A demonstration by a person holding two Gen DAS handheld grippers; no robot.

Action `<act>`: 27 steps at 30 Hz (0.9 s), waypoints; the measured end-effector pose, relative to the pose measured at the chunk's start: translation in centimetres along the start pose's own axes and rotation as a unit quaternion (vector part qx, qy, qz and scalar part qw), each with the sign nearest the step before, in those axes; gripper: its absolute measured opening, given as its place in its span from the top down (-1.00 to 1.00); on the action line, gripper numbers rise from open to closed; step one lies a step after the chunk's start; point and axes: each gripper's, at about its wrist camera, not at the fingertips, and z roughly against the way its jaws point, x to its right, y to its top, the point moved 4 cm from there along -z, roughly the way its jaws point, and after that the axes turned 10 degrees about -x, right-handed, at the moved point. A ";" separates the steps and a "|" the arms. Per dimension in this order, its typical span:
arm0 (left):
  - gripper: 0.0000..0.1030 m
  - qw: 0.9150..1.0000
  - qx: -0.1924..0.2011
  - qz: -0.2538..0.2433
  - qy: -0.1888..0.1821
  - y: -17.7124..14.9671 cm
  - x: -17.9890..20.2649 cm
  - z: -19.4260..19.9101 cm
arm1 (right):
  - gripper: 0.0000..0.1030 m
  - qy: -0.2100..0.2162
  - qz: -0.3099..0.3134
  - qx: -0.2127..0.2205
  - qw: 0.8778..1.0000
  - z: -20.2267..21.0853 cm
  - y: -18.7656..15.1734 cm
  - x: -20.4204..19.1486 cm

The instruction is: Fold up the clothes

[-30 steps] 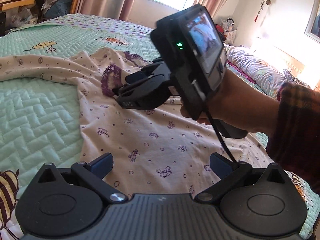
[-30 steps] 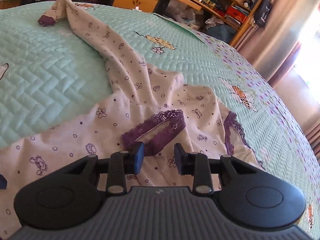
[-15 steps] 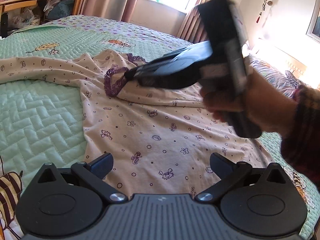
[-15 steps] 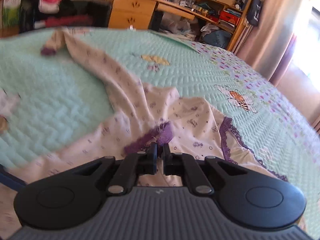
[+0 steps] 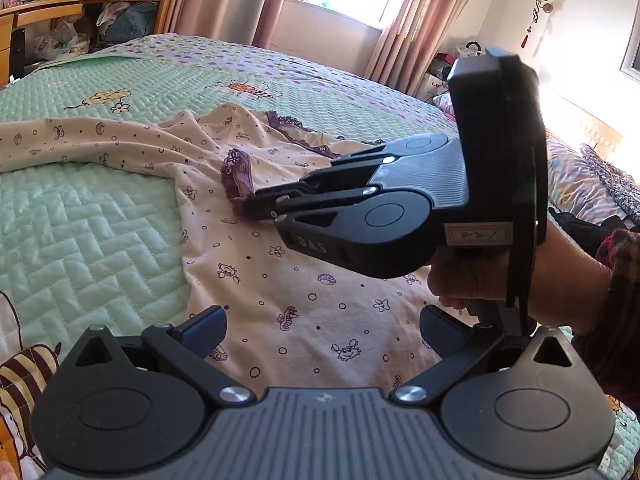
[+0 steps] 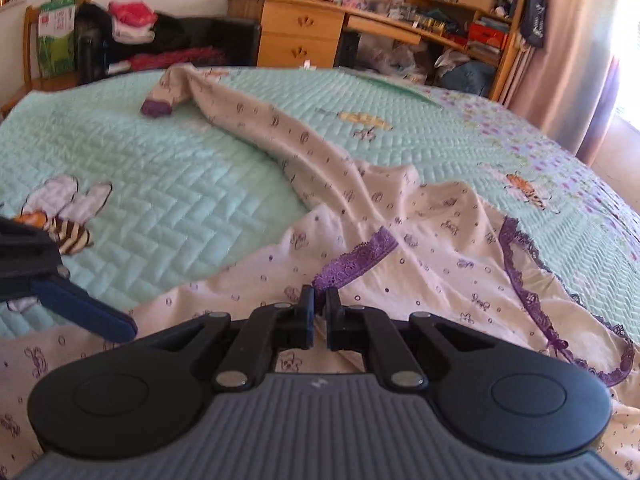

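Our right gripper is pinched on the purple lace cuff of the cream printed long-sleeved top, which lies spread and rumpled on the green quilted bedspread. Our left gripper, jaws wide apart, hovers over the hem at 6 o'clock. The other sleeve trails toward 11 o'clock, its cuff well apart. We judge the thin lace could slip from our pinch, or a pull could drag the whole body askew, since nothing pins it. How much fabric sits between the fingertips is hidden, and the top's near edge is cut off.
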 end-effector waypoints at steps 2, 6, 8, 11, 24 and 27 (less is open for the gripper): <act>-0.99 1.000 -0.001 0.000 0.001 0.0 0.0 -0.1 | 0.86 0.020 -0.018 0.015 1.000 0.4 -0.3 0.4; -0.99 1.000 0.001 0.000 0.006 0.1 0.0 0.1 | 0.40 0.060 -0.054 0.046 0.996 1.2 -0.8 1.3; -0.99 1.000 0.002 0.005 0.003 0.3 0.1 0.3 | 0.00 0.079 -0.073 0.061 0.992 1.6 -1.1 1.8; -0.99 1.000 0.003 0.019 -0.007 0.9 0.4 0.8 | -0.11 0.107 -0.109 0.096 0.984 3.7 -1.9 3.3; -0.97 0.987 0.001 -0.047 0.154 13.9 1.8 -2.2 | -0.19 -0.057 -0.278 0.094 0.954 13.6 -13.1 16.9; -0.70 0.985 -0.064 -0.066 0.145 16.1 0.9 -6.8 | -0.19 -0.043 -0.241 0.077 0.966 12.5 -13.0 15.8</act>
